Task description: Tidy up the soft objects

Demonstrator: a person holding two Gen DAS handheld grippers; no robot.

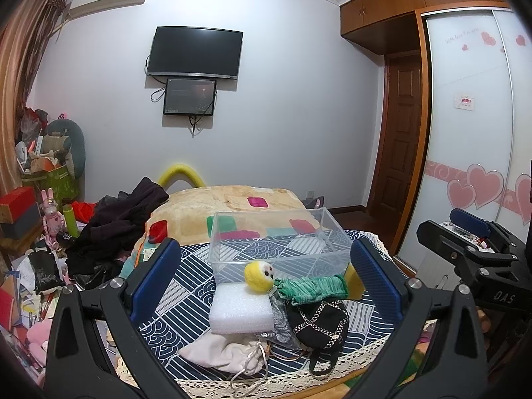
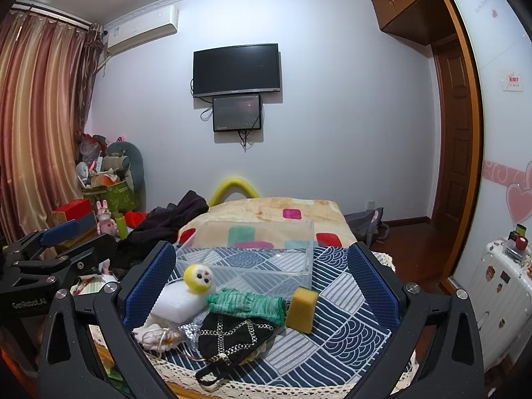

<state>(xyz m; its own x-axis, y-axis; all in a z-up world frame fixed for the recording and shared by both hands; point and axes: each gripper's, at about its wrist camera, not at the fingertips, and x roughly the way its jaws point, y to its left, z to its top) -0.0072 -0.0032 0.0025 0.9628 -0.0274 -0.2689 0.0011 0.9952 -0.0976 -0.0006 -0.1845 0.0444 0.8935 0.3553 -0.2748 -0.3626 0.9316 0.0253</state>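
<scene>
Both claws hang wide apart and empty, left claw (image 1: pixel 266 286) and right claw (image 2: pixel 262 286), over the near edge of the table (image 2: pixel 349 339). Closest in, a black chained pouch (image 2: pixel 232 335) and white drawstring bag (image 2: pixel 154 334). Behind them the foam block (image 2: pixel 179 302), green glove (image 2: pixel 247 302), yellow sponge (image 2: pixel 301 309) and yellow plush ball (image 2: pixel 198 277). Farthest, the clear bin (image 2: pixel 252 252), empty. Watch that pile: it's tangled, so one grab could drag neighbours or snag the chain.
</scene>
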